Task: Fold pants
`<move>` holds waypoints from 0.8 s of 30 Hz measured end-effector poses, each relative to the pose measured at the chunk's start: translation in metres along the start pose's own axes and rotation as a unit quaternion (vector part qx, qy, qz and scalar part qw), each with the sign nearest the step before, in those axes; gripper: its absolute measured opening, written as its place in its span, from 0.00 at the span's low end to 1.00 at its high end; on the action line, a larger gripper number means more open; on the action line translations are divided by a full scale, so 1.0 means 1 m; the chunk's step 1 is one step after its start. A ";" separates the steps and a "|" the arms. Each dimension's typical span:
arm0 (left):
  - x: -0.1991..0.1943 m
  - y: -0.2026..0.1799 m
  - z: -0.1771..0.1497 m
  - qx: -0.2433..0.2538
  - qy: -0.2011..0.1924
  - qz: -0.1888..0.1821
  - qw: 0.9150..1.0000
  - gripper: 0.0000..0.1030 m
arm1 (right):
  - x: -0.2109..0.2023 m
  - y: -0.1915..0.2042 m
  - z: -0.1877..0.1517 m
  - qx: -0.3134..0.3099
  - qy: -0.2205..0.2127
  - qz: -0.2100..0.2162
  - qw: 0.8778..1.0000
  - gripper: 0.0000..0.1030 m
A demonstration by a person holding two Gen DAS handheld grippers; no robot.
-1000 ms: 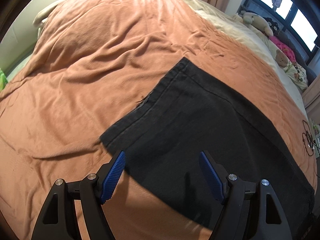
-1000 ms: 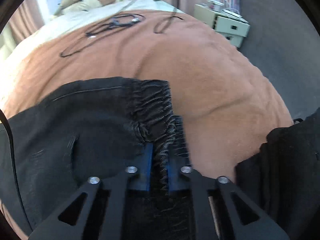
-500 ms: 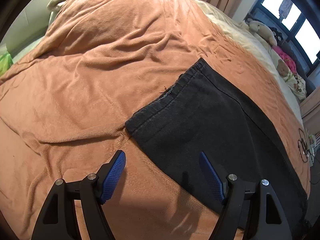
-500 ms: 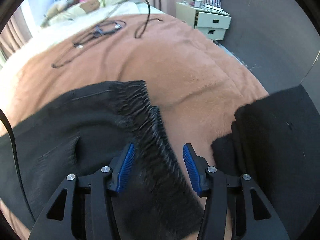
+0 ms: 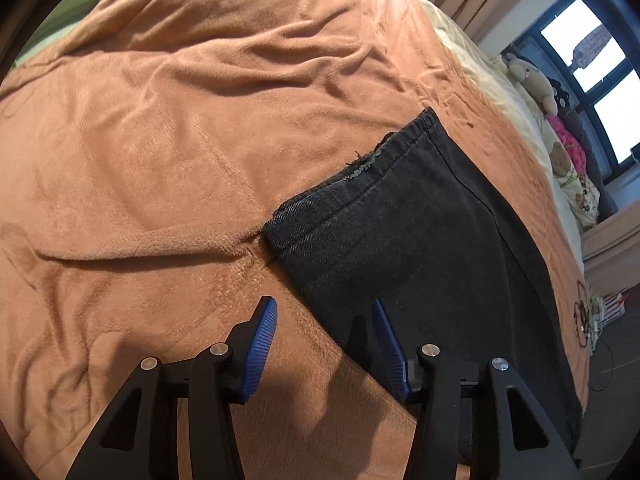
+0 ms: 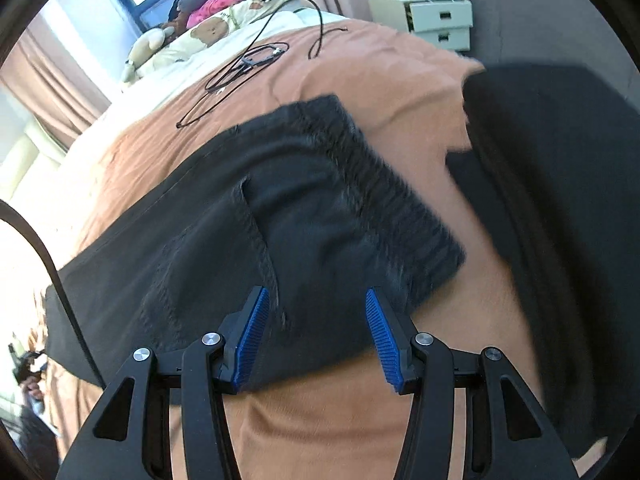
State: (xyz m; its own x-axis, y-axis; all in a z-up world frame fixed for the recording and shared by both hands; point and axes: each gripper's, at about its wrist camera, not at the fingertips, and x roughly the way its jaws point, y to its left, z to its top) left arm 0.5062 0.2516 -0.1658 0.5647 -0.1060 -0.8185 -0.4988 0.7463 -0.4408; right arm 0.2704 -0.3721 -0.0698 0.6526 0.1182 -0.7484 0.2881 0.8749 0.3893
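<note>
Released since before, pants (image 6: 304,220) lie flat between right gripper (image 6: 316,320) pads.

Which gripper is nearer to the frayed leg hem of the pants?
Left. The left gripper hangs just short of the frayed hem, jaws closing on nothing. The right gripper is open over the pants at the waistband end; no hem shows there.

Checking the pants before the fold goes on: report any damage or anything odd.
The black pants have a frayed, torn-looking patch on the leg hem, with loose threads sticking out over the orange blanket. Loose black cables also lie on the bed beyond the waistband.
</note>
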 end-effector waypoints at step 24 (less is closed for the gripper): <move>0.005 -0.007 0.030 -0.011 -0.025 -0.057 0.998 0.16 | 0.061 -0.038 -0.004 0.109 -0.023 0.160 0.981 0.39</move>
State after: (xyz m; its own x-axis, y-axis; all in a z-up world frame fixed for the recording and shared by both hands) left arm 0.5321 0.2658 -0.1557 0.6498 -0.1559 -0.7439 -0.4440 0.7165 -0.5380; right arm 0.2966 -0.3966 -0.1329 0.7635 0.3445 -0.5462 0.2027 0.6752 0.7092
